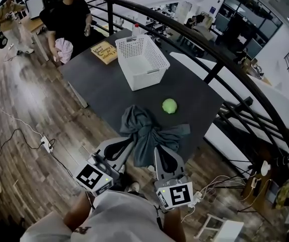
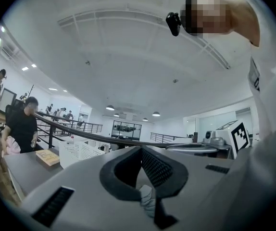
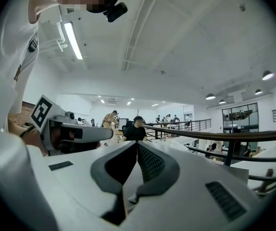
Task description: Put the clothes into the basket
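Observation:
A grey-teal heap of clothes (image 1: 145, 130) lies at the near edge of the dark table (image 1: 104, 89), with part of it hanging over the edge. The white perforated basket (image 1: 141, 60) stands farther back, and its wall also shows in the left gripper view (image 2: 80, 151). My left gripper (image 1: 130, 144) is at the left of the hanging cloth and my right gripper (image 1: 158, 149) at its right, both below the edge and tilted upward. The left gripper's (image 2: 140, 149) jaws are shut. So are the right gripper's (image 3: 138, 143). No cloth shows at the tips in either gripper view.
A green ball (image 1: 169, 105) sits on the table right of the clothes. A yellow book (image 1: 104, 52) and a bottle (image 1: 135, 30) are by the basket. A person in black (image 1: 69, 19) stands at the far end. A black railing (image 1: 220, 59) runs along the right; cables and a power strip (image 1: 46, 144) lie on the floor.

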Tool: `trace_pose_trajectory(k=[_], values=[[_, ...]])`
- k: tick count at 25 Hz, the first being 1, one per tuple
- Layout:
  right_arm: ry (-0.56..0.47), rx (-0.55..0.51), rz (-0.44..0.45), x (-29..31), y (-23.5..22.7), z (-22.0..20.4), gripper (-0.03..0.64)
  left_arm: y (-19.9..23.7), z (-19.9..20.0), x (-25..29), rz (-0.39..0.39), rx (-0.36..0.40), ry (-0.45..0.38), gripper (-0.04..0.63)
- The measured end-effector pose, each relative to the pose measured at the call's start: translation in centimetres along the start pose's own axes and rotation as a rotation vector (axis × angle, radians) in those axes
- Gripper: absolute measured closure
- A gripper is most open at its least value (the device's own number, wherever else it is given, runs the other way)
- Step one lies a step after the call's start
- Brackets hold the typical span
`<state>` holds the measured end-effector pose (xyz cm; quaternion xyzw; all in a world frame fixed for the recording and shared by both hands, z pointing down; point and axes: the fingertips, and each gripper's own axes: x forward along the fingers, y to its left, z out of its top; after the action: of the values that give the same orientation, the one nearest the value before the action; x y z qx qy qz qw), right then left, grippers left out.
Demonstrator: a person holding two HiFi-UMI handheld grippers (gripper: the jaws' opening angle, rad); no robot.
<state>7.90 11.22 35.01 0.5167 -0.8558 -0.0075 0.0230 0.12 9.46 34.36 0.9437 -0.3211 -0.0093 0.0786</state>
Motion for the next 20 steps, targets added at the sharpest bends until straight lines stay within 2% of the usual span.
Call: trace_pose_trajectory(k=[10,14,20], values=[[0.039,0.003,-0.093,6.4,-2.1,-0.4,0.597,6.2,0.0,3.5,-0.088,0.015,0.052,0.592],[0.052,0.002,-0.127,7.9,-2.4,-0.7,0.597,7.7,0.5,4.5,-0.128,0.012,0.038,0.592],[0.089,-0.013,-0.146,9.3,-4.0,-1.5,0.597,9.5,0.8,6.6,-0.123,0.005,0.025,0.592]])
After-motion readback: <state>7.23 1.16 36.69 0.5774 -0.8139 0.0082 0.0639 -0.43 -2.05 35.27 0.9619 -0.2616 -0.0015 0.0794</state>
